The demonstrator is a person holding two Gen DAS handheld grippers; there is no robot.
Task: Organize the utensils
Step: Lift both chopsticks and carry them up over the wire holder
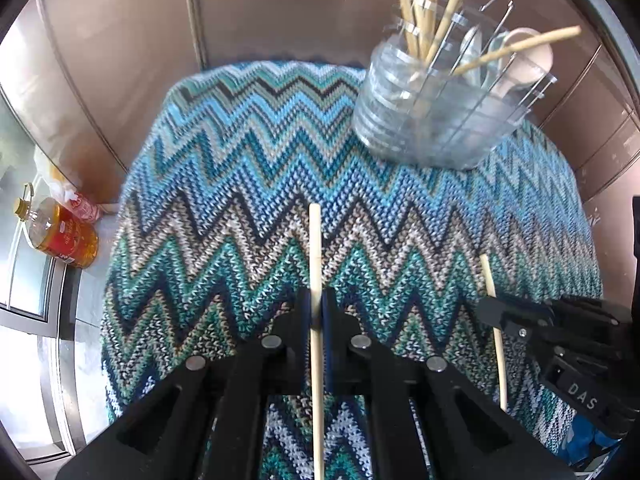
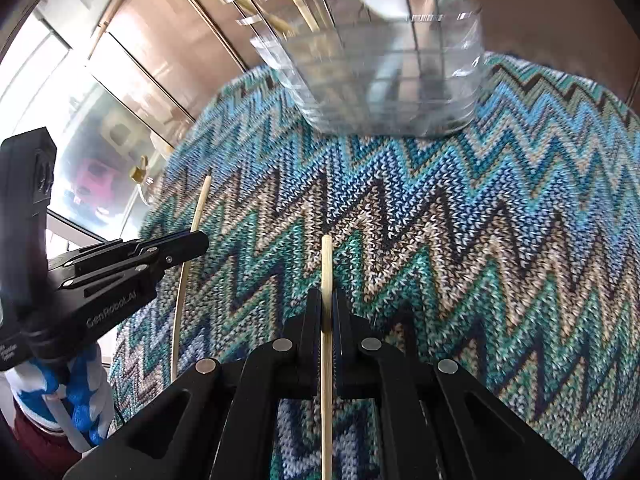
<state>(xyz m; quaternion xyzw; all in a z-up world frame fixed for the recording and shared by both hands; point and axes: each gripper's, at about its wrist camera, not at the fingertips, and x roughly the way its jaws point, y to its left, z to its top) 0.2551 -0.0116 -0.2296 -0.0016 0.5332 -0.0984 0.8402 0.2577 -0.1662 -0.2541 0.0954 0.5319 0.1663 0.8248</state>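
Note:
My left gripper [image 1: 316, 300] is shut on a pale wooden chopstick [image 1: 315, 248] that sticks out ahead over the zigzag knitted cloth [image 1: 240, 184]. My right gripper [image 2: 327, 300] is shut on a second chopstick [image 2: 326, 268]. Each gripper shows in the other's view: the right gripper [image 1: 494, 312] at the right edge with its chopstick [image 1: 489, 276], the left gripper [image 2: 200, 242] at the left edge with its chopstick [image 2: 200, 208]. A clear plastic utensil holder [image 1: 436, 120] stands at the cloth's far right. It holds several chopsticks [image 1: 416, 20] and a white spoon [image 1: 524, 64]. The holder [image 2: 384, 80] looks blurred in the right wrist view.
A bottle of amber oil [image 1: 60, 232] and a pink packet [image 1: 82, 206] sit on the ledge left of the cloth-covered table. Brown panelled walls [image 1: 120, 60] close in behind. A person's blue-and-white glove [image 2: 80, 396] holds the left gripper's handle.

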